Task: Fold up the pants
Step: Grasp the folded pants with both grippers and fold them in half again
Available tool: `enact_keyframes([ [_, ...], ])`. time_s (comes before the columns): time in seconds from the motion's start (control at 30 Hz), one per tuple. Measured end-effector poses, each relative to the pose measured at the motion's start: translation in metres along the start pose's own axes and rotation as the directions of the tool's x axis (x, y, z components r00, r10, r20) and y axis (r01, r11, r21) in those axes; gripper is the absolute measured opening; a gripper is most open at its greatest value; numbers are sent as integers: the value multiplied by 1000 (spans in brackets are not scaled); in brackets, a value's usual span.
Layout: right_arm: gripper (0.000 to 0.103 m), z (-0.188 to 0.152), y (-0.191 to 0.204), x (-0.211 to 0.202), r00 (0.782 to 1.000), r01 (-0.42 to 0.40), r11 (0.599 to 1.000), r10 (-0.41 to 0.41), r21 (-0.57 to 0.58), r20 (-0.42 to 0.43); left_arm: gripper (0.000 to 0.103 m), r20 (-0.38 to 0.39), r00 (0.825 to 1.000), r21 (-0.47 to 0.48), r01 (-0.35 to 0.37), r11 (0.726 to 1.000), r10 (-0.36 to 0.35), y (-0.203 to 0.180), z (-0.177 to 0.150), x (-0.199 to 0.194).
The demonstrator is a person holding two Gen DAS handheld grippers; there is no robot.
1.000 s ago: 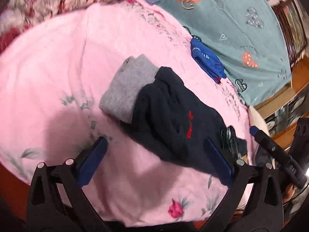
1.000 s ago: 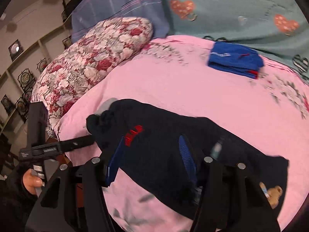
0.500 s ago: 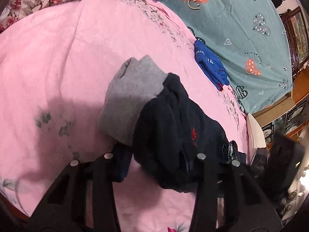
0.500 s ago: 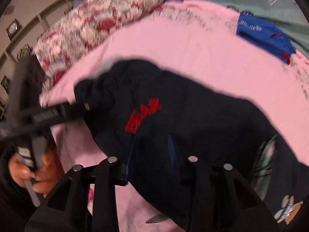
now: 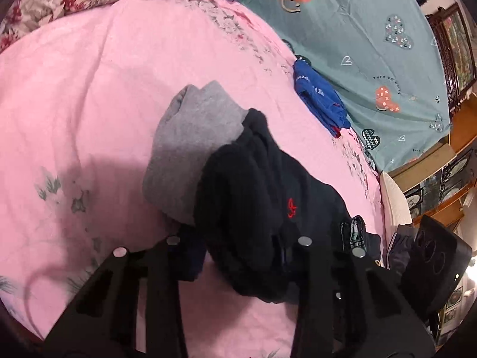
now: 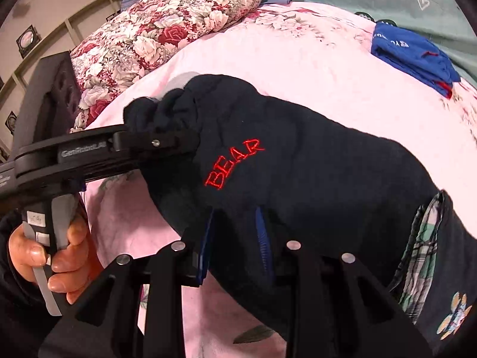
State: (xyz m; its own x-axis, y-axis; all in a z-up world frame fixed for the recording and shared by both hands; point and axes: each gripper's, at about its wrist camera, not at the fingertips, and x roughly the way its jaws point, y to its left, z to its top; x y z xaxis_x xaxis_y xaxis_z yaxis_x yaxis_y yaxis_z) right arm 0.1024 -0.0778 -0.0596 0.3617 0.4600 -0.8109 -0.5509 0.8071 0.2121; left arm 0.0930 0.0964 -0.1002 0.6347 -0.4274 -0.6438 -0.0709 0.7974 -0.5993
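Note:
Dark navy pants [image 5: 262, 197] with red "BEAR" stitching [image 6: 234, 164] lie bunched on the pink bedsheet [image 5: 89, 89]. In the left wrist view my left gripper [image 5: 238, 256] is shut on the near edge of the pants. In the right wrist view my right gripper [image 6: 235, 238] is shut on the pants' lower edge, blue pads pressed into the cloth. The left gripper also shows in the right wrist view [image 6: 167, 143], clamped on the bunched end. A plaid lining [image 6: 423, 250] shows at the right.
A folded grey garment [image 5: 193, 137] lies partly under the pants. A folded blue garment [image 5: 319, 98] [image 6: 414, 53] lies further back. A floral pillow [image 6: 167, 32] is at the back left. A teal heart-print sheet [image 5: 357, 35] covers the far side.
Both grippers have closed on the pants' edge, from open a second ago. The pants are gathered and slightly lifted between them.

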Motion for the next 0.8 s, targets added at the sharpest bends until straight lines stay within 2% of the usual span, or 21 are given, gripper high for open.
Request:
enact_keyframes([
  [0.07, 30, -2, -2, -6, 1000, -14, 1000, 13, 10, 23, 34, 32, 999, 39, -6, 999, 5, -10, 0, -6],
  [0.2, 30, -7, -5, -31, 992, -37, 999, 36, 6, 123, 34, 99, 995, 198, 7, 980, -28, -60, -2, -25],
  [0.27, 30, -12, -11, -59, 976, -47, 999, 42, 18, 213, 33, 104, 992, 291, 35, 956, -69, -97, -7, -32],
  [0.37, 30, -34, -24, -109, 938, -36, 997, 11, 67, 346, 32, 84, 986, 450, 89, 888, -141, -160, -24, -40],
  [0.47, 30, -74, -42, -156, 900, 22, 989, -84, 146, 429, 32, 0, 978, 587, 170, 791, -211, -218, -56, -34],
  [0.53, 31, -107, -60, -174, 890, 92, 965, -191, 247, 414, 32, -105, 970, 648, 233, 726, -218, -249, -85, -9],
  [0.57, 32, -128, -74, -180, 885, 157, 934, -276, 320, 374, 33, -145, 968, 662, 247, 707, -202, -257, -94, 4],
  [0.6, 32, -144, -86, -185, 876, 211, 900, -347, 380, 336, 34, -225, 962, 688, 270, 673, -156, -269, -112, 33],
  [0.63, 32, -163, -100, -190, 864, 256, 858, -409, 445, 294, 36, -281, 953, 703, 283, 653, -111, -272, -124, 58],
  [0.67, 32, -175, -111, -194, 860, 268, 834, -433, 482, 271, 36, -336, 939, 692, 296, 659, -70, -270, -133, 80],
  [0.7, 32, -185, -119, -198, 858, 272, 814, -447, 514, 253, 37, -384, 922, 663, 318, 678, -57, -265, -139, 93],
  [0.73, 37, -192, -124, -204, 857, 264, 805, -449, 532, 254, 37, -387, 919, 650, 326, 687, -70, -262, -141, 94],
  [0.77, 48, -197, -127, -211, 852, 250, 806, -446, 537, 273, 36, -353, 931, 671, 321, 668, -92, -261, -143, 83],
  [0.8, 55, -199, -128, -218, 845, 239, 808, -446, 538, 295, 41, -346, 932, 677, 325, 660, -105, -262, -141, 76],
])
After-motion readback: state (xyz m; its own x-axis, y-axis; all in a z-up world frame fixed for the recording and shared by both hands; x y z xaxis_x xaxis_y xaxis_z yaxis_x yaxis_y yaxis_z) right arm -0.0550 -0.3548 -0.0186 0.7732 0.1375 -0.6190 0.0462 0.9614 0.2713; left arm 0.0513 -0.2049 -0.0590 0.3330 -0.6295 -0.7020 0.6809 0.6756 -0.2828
